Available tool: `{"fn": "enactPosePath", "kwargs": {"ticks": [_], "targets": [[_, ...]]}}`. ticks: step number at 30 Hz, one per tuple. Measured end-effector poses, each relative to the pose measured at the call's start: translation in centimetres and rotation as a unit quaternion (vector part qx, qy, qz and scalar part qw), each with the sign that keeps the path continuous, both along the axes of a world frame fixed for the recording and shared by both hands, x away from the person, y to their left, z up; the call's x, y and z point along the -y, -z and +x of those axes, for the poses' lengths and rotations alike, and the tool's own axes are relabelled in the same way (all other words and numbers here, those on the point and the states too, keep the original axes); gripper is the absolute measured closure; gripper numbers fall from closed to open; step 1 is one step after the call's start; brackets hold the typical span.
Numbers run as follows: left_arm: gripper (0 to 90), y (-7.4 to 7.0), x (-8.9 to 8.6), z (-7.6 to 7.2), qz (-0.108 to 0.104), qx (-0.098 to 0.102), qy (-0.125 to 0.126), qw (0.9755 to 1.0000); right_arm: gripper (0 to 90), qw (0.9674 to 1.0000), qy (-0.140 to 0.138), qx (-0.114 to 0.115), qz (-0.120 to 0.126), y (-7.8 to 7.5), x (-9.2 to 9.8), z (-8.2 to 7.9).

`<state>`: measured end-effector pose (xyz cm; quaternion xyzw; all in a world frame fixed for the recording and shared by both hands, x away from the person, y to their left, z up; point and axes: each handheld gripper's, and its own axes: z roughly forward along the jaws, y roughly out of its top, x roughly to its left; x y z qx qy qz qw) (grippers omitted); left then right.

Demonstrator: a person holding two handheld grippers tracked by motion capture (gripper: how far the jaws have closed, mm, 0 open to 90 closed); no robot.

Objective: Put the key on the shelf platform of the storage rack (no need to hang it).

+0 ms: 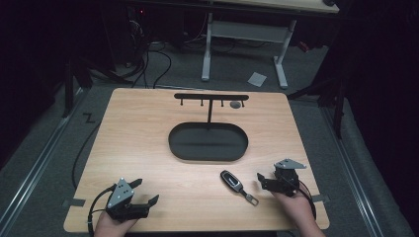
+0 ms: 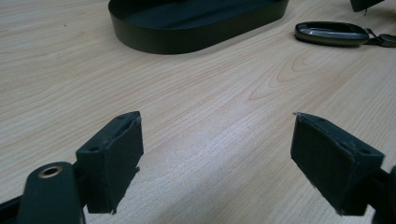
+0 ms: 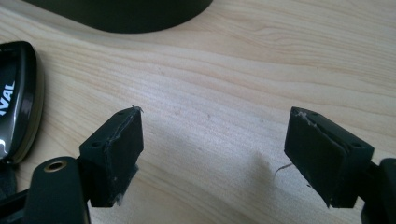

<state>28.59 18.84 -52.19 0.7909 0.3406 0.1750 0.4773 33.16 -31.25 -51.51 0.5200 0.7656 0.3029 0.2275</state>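
A black car key fob with a metal key end lies on the wooden table, in front of a black oval tray. My right gripper rests just right of the fob, open with nothing between its jaws. In the right gripper view the fob lies left of the open right gripper, and the tray wall is ahead. My left gripper sits open and empty at the table's front left. From the left gripper, the tray and the fob lie farther off.
A black T-shaped rack with several hooks stands behind the tray, with a small grey round thing at its right end. The tray looks empty. Beyond the table's far edge are a white desk frame and cables on the floor.
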Motion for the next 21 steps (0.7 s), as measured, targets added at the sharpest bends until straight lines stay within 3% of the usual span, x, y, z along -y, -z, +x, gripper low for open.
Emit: {"fn": "enactPosePath", "kwargs": {"ticks": [5, 13, 18, 21], "targets": [[17.7, 0.1, 0.2, 0.1, 0.001, -0.001, 0.003, 1.0000, 19.0, 0.9995, -0.013, -0.017, -0.023, 0.0, -0.3, 0.1], [17.7, 0.1, 0.0, 0.1, -0.001, 0.000, 0.004, 1.0000, 18.2, 0.9981, -0.020, -0.053, -0.025, -0.3, -0.7, 0.7], [17.7, 0.1, -0.1, 0.2, -0.003, -0.002, 0.002, 1.0000, 18.3, 0.9960, -0.032, -0.077, -0.033, -0.6, -1.1, 1.2], [17.7, 0.1, 0.0, 0.1, 0.000, -0.004, 0.006, 1.0000, 18.1, 0.9919, -0.050, -0.108, -0.042, -1.0, -1.6, 1.8]]}}
